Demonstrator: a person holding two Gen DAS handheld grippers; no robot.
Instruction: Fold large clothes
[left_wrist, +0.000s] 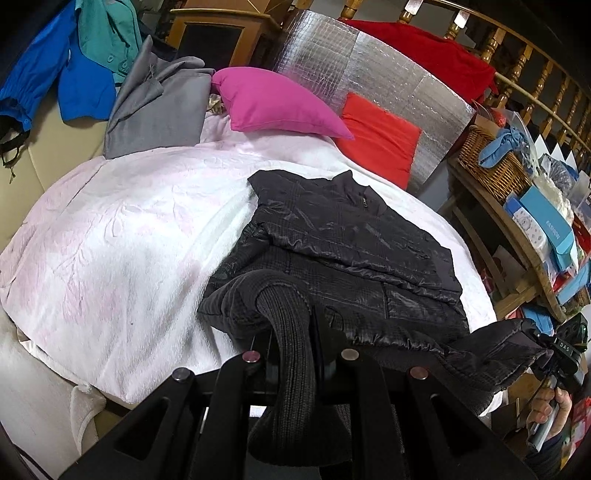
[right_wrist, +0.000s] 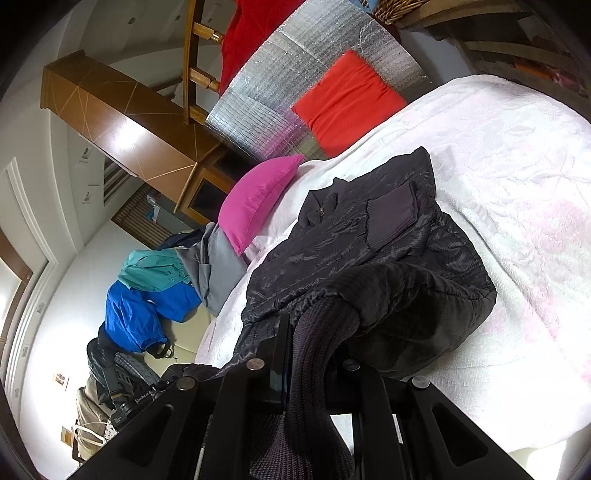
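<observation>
A black quilted jacket (left_wrist: 351, 243) lies partly folded on the white bedspread (left_wrist: 129, 236), collar toward the pillows. My left gripper (left_wrist: 295, 332) is shut on the jacket's ribbed knit hem (left_wrist: 291, 354) at the near left corner. My right gripper (right_wrist: 314, 332) is shut on the ribbed hem (right_wrist: 317, 354) at the other corner; it also shows at the right edge of the left wrist view (left_wrist: 554, 354), with the hem held up off the bed. The jacket (right_wrist: 369, 236) has a sleeve cuff folded across its front.
A pink pillow (left_wrist: 273, 103) and a red pillow (left_wrist: 376, 136) lean on a silver foil panel (left_wrist: 369, 74) at the bed's head. Grey (left_wrist: 159, 107), blue (left_wrist: 74, 74) and teal clothes lie at the far left. A cluttered wooden shelf with a wicker basket (left_wrist: 491, 162) stands at the right.
</observation>
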